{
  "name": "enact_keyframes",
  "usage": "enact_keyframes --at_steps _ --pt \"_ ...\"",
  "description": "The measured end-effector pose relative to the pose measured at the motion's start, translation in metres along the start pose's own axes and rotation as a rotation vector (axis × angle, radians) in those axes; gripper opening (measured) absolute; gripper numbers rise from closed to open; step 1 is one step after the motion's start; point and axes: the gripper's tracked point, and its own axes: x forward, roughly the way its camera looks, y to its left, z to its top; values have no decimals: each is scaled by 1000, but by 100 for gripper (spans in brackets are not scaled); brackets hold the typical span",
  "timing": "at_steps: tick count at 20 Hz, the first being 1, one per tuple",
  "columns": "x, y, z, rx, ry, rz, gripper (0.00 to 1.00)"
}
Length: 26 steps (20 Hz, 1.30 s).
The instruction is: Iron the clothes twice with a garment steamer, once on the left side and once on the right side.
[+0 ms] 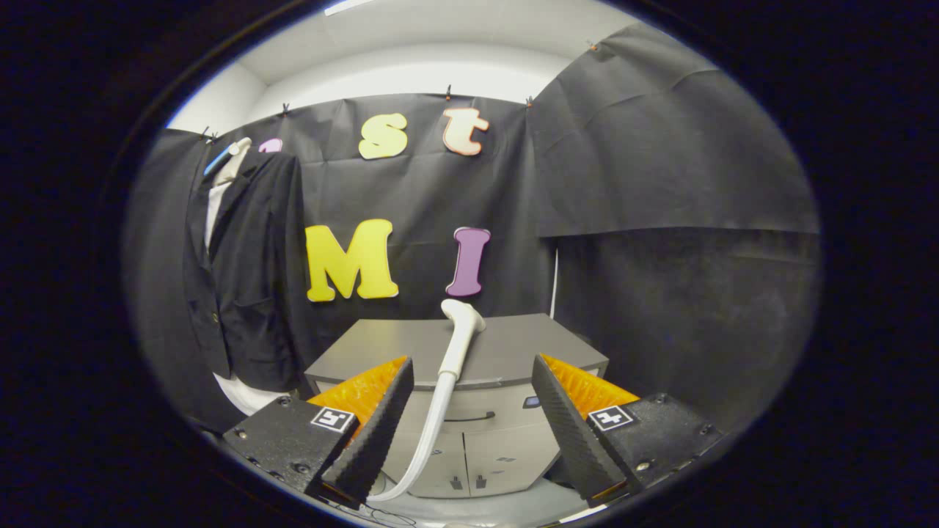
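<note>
white steamer head (pixel 461 330), apparently flat, jaws apart

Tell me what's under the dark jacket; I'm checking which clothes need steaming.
A white shirt shows at the open collar of the dark jacket; white also peeks below the hem. The rest is covered. Gripper is open.

Black-draped recording booth (pixel 660 183), grey cabinet (pixel 499 352)

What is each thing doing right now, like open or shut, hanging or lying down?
hand-held gripper: open, fingers wide apart, holding nothing.
steamer head: lying on the cabinet top, ahead of the fingers, not held.
steamer hose: hanging down over the cabinet front.
cabinet: drawer and doors shut.
dark jacket: hanging upright, beyond the left finger, front open.
</note>
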Motion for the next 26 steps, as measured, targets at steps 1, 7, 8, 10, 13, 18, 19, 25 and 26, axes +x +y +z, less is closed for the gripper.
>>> enact_keyframes --at_steps 1,7,8,10,13,18,19,25,26 --pt "21 0 1 3 14 12 100" --pt "129 7 -17 9 139 72 100" --pt "143 9 -21 7 156 83 100" --pt "172 15 -27 2 195 106 100" --pt "206 21 -43 -7 241 131 98" --pt "233 24 -62 18 307 150 87" --pt "235 21 -67 28 322 150 83" --pt "240 26 -73 133 365 214 58" --pt "238 29 -72 158 368 232 53"
